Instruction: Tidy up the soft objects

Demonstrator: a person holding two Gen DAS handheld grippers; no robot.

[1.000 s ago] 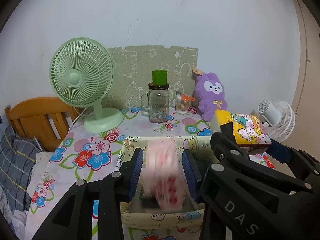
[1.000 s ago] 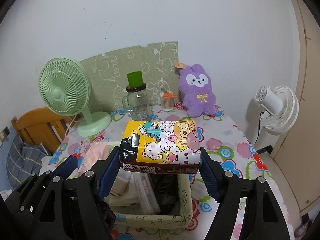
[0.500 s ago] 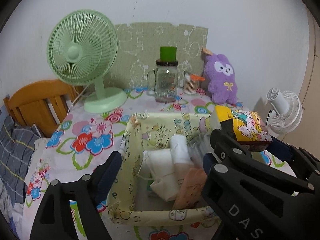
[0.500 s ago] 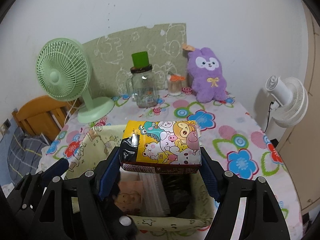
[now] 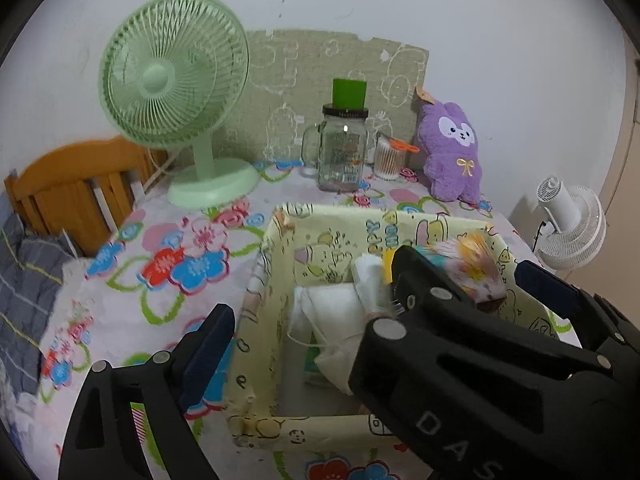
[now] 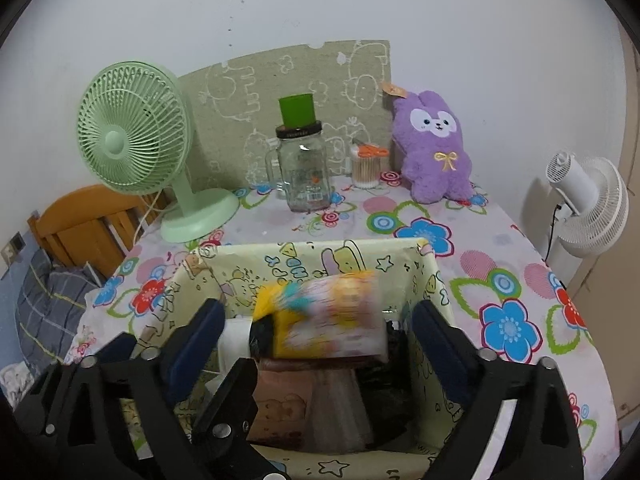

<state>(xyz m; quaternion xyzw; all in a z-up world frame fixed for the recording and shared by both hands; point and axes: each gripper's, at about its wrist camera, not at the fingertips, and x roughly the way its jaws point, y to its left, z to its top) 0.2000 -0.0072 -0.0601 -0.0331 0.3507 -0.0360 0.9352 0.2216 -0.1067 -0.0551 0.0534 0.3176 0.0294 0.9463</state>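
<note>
A pale yellow cartoon-print fabric box (image 5: 276,240) (image 6: 436,280) sits on the flowered table. It holds white cloths (image 5: 332,312), a white roll (image 5: 370,276), a pink pack (image 6: 280,404) and dark items. My right gripper (image 6: 316,340) is open; the yellow cartoon tissue pack (image 6: 332,320) is blurred between its spread jaws, loose and dropping into the box. It also shows in the left wrist view (image 5: 468,264). My left gripper (image 5: 320,344) is open and empty over the box's left side.
A green fan (image 5: 176,92) (image 6: 132,136), a glass jar with a green cup (image 5: 344,148) (image 6: 304,168), a swab jar (image 6: 366,166) and a purple plush rabbit (image 5: 452,152) (image 6: 436,152) stand at the back. A white fan (image 6: 588,204) is off the right edge. A wooden bedframe (image 5: 72,188) lies left.
My left gripper opened and dropped the pink pack into the box. My right gripper has now opened too, and the yellow tissue pack is falling from it into the box.
</note>
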